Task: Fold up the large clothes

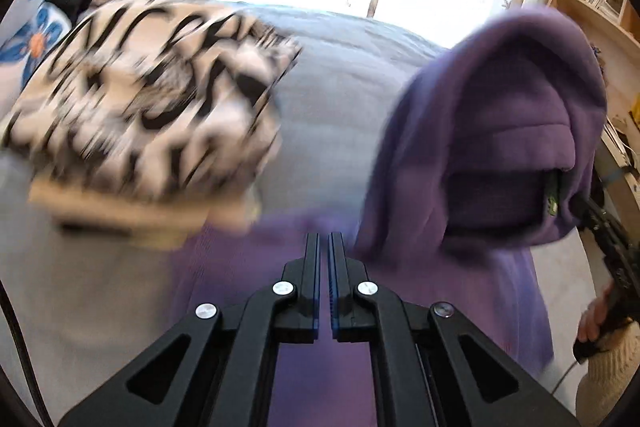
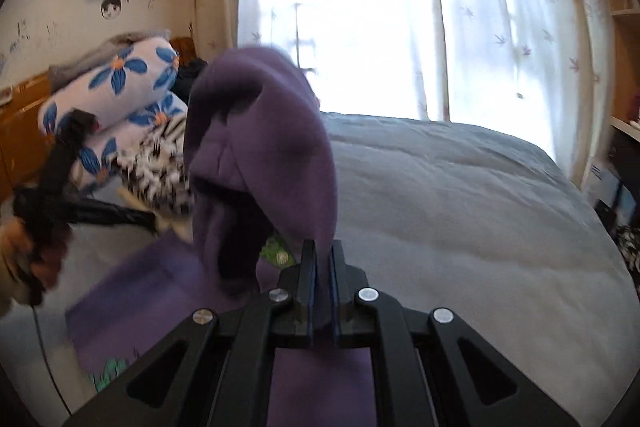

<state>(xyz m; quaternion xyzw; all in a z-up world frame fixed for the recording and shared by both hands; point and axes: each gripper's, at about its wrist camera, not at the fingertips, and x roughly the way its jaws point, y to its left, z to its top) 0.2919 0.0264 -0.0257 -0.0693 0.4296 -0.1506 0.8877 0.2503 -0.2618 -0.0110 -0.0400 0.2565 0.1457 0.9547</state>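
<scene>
We hold purple hoodie (image 2: 260,147) lifted over bed (image 2: 460,207): right gripper (image 2: 322,251) clamped on hem just ahead, left gripper (image 1: 324,243) pinched on cloth. Keep both level, cloth taut, clear striped garment (image 1: 152,99) ahead-left.

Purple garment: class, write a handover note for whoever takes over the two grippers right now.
Right gripper: fingers shut on the purple garment, with part of it lifted above the bed.
Left gripper: fingers shut over the garment's lower part; blur hides whether it grips.
Zebra-print garment: looks folded, on the bed beyond.
Done: garment picked up.
Left: make the folds, lay it flat.
</scene>
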